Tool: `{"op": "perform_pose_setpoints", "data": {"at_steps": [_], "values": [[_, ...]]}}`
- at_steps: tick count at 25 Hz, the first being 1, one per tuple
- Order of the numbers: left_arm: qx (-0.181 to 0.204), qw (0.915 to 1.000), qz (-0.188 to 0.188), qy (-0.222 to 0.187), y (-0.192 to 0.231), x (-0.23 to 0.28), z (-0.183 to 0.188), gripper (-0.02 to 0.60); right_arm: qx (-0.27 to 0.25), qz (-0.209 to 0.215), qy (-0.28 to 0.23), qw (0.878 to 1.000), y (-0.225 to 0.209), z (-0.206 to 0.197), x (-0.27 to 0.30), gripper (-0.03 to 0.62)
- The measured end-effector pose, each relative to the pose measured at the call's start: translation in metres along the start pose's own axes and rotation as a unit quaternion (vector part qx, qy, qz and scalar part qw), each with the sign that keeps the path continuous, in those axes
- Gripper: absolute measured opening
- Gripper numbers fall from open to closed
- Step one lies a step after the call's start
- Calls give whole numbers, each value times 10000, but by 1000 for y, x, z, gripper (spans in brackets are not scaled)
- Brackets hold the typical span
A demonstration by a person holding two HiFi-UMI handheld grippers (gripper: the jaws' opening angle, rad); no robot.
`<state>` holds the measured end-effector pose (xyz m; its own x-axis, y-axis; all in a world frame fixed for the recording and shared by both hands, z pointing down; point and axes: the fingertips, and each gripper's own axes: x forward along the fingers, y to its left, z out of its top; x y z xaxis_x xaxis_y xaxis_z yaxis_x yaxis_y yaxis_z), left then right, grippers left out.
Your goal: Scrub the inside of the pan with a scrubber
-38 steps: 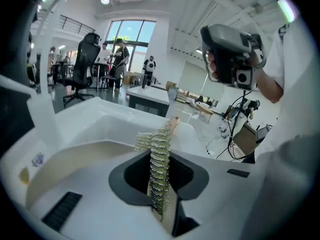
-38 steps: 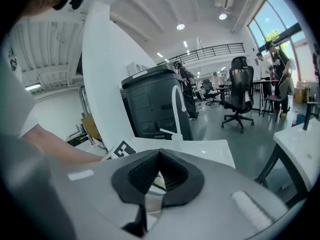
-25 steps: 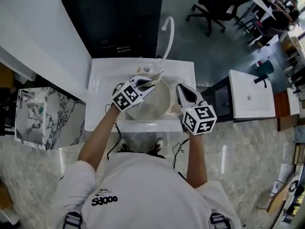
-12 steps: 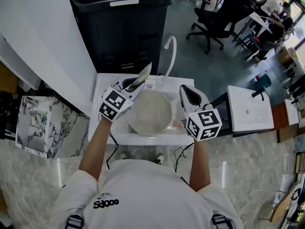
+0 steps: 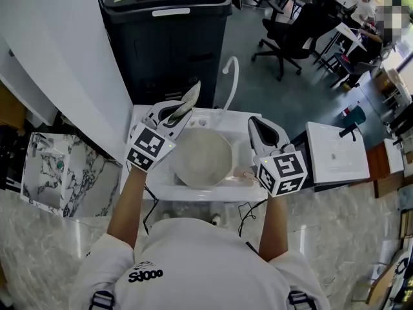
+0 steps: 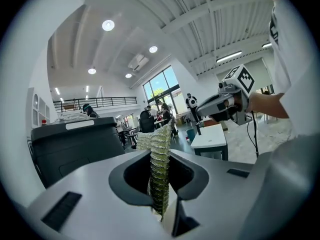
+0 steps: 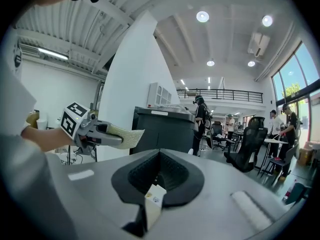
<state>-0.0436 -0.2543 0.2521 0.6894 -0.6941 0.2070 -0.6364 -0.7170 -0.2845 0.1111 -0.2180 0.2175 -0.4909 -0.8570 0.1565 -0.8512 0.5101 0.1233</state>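
"Both claws are up now?"

"Yes. The left claw (image 5: 173,113) has lifted up and leftward, clear of the pan (image 5: 203,157), still clamped on the scrubber (image 5: 191,95), which pokes out past its jaws. The right claw (image 5: 257,124) has risen too, jaws pressed together, nothing between them."

"And the pan?"

"Down in the sink (image 5: 193,192), between and below both claws, whole inside uncovered, touched by neither."

"So scrubbing has stopped?"

"Paused or finished, I'd judge; any further scrubbing needs the scrubber brought back down into it."
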Motion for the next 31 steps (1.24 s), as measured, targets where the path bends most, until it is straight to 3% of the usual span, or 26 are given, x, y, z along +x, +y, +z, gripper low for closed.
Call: {"op": "perform_pose_setpoints", "data": {"at_steps": [10,31], "values": [[5,10000,-10,-33,-9,2,4,64,-226,-19,155,9996,2,-5,-6,8],[-82,9996,-256,-10,-26,-4,-3,64,-8,14,172,9999,10,-16,-9,8]]}}
